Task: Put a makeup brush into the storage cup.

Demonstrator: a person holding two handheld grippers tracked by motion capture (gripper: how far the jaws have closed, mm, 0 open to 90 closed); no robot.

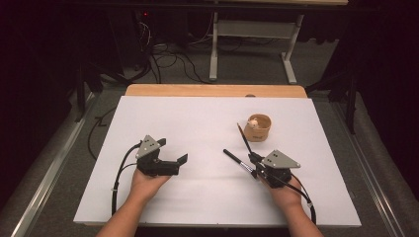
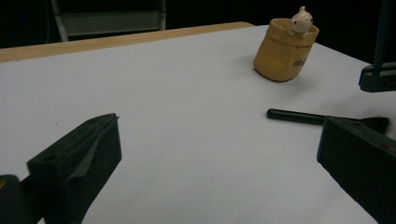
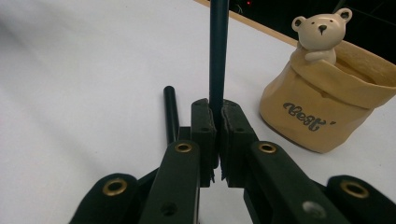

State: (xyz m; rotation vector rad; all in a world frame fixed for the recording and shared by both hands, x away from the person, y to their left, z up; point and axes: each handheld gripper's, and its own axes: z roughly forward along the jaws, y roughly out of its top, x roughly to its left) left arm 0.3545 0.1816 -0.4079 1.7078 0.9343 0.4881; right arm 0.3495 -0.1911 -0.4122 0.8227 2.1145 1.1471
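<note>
A tan pouch-shaped holder [image 1: 258, 127] with a small bear figure on its rim stands on the white table top [image 1: 197, 118], right of centre. My right gripper [image 1: 254, 159] is shut on a thin dark brush handle [image 1: 244, 138] that slants up toward the holder. In the right gripper view the handle [image 3: 218, 56] rises from between the pressed pads of my gripper [image 3: 218, 106], with the holder [image 3: 327, 109] just right of it. A second black brush [image 1: 238, 162] lies flat on the table beside that gripper. My left gripper [image 1: 173, 151] stands open and holds nothing, its jaws pointing right.
In the left gripper view, the lying brush [image 2: 303, 117] and the holder [image 2: 285, 49] lie beyond my wide-apart jaws [image 2: 219, 126], and the right gripper [image 2: 378, 77] is at the right edge. A wooden strip [image 1: 215, 90] borders the table's far side. Cables trail from both grippers.
</note>
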